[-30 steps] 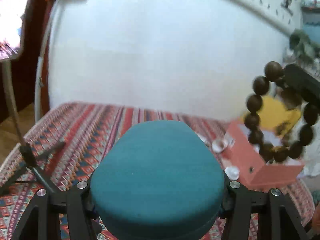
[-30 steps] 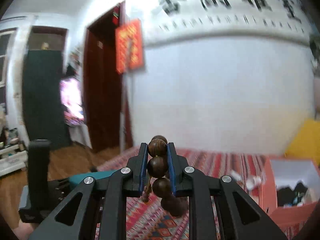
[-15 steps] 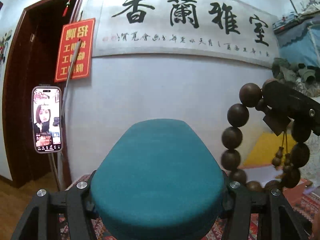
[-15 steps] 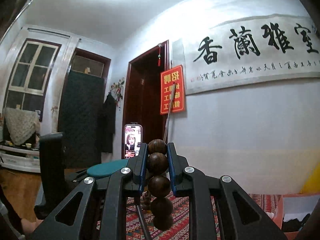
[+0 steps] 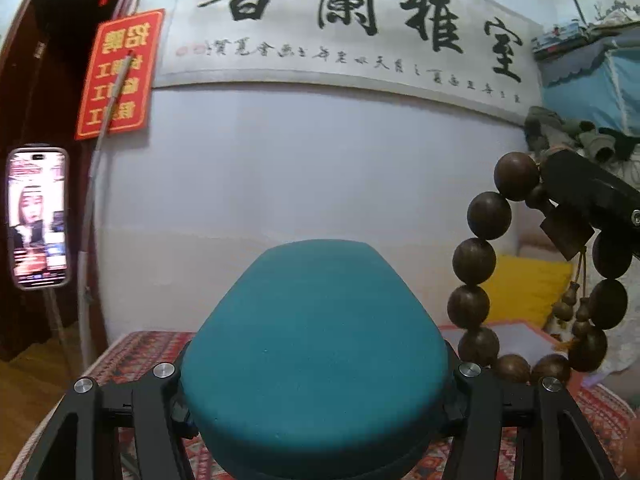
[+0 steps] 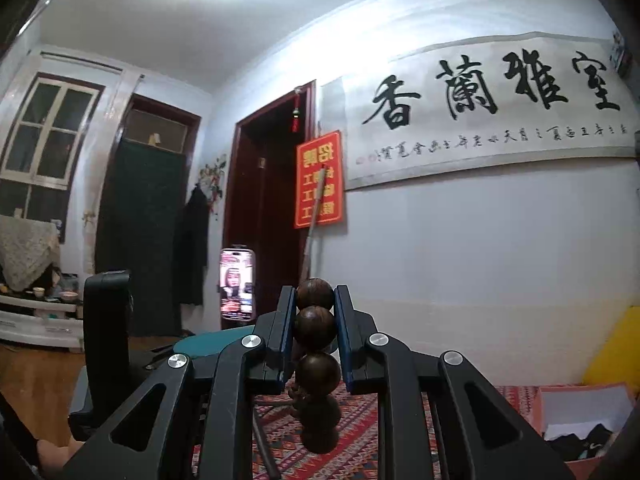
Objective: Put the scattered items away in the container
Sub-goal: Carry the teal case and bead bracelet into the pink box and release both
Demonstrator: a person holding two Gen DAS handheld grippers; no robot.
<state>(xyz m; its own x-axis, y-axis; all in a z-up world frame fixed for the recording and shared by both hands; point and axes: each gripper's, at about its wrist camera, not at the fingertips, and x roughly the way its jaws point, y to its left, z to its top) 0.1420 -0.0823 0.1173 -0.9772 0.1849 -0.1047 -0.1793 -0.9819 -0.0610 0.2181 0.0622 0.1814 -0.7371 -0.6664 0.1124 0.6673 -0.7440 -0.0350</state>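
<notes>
My left gripper [image 5: 316,396] is shut on a teal oval case [image 5: 316,344], which fills the lower middle of the left wrist view and is held level above the patterned cloth. My right gripper [image 6: 315,316] is shut on a bracelet of large dark wooden beads [image 6: 315,324]; the rest of the string hangs below the fingers. In the left wrist view the same bead bracelet [image 5: 476,262] dangles as a loop at the right from the black right gripper [image 5: 588,194]. The pink open box [image 6: 584,420] sits at the lower right with dark items inside.
A patterned red cloth [image 6: 360,452] covers the table. A phone on a stand [image 5: 38,216] is at the left by a dark doorway. A white wall with a calligraphy scroll [image 5: 360,28] is ahead. A yellow cushion [image 5: 528,288] lies behind the box.
Both grippers have risen and tilted up with their loads, so the wall and scroll now fill the views. The table and box have dropped low in the frames.
</notes>
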